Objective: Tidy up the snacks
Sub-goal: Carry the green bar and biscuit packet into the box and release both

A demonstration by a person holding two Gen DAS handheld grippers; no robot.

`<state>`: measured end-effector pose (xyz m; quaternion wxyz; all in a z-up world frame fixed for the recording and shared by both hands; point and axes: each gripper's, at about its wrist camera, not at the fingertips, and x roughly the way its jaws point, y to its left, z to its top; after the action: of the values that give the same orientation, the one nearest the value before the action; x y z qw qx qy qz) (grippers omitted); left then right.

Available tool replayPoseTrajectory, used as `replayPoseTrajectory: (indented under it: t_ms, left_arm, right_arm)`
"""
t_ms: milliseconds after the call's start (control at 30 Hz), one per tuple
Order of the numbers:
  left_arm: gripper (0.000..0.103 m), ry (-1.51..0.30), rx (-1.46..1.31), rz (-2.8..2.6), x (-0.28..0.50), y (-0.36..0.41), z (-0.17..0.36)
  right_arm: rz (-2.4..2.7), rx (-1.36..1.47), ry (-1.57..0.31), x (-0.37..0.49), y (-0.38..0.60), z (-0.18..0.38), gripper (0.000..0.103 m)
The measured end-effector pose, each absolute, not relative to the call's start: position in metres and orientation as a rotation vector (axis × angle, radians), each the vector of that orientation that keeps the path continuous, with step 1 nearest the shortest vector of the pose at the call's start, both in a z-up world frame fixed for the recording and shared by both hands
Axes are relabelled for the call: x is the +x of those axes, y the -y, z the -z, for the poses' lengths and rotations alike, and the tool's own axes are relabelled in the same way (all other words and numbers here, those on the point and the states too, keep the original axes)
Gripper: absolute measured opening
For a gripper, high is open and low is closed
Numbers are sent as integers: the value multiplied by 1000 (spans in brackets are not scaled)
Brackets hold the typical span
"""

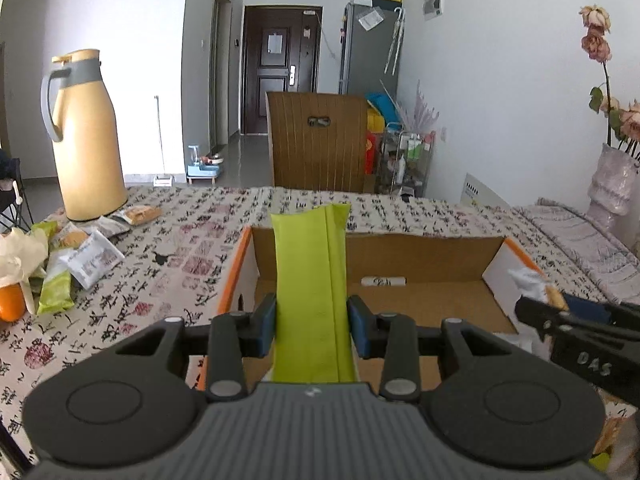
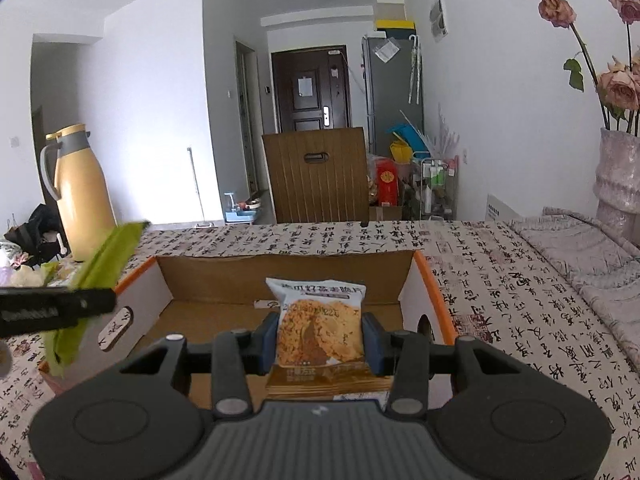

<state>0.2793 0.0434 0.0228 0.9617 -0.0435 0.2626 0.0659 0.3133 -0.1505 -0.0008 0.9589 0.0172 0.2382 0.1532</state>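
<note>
left gripper (image 1: 312,326) clamps green snack packet (image 1: 310,280) upright over open cardboard box (image 1: 420,248). right gripper (image 2: 320,338) clamps cracker packet (image 2: 320,320) over same box on worktop (image 1: 180,248). more snacks (image 1: 80,256) lie beside yellow jug (image 1: 90,140).

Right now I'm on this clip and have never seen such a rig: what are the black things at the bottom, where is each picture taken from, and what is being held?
No robot arm here: a person holds a hand-held two-finger gripper in each hand, each with a fisheye camera looking along its fingers.

In the left wrist view, the left gripper is shut on a green snack packet. In the right wrist view, the right gripper is shut on a biscuit packet.

Both are over an open cardboard box, which holds only a small white roll that I can see. It stands on a table with a calligraphy-print cloth. More snack packets lie at the left, by a yellow thermos jug.
</note>
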Motion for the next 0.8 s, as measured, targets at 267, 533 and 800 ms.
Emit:
replayPoseTrajectory:
  t_ms: [267, 533, 800]
  left_arm:
    - [39, -544, -72, -107, 279, -37, -14]
    - [103, -473, -78, -156, 266, -36, -22]
    - [103, -460, -95, -158, 262, -39, -27]
  right_arm:
    - [-320, 18, -514, 314, 147, 10, 44]
    - [-293, 19, -485, 307, 148, 9, 99]
    - [-289, 48, -474, 307, 154, 6, 103]
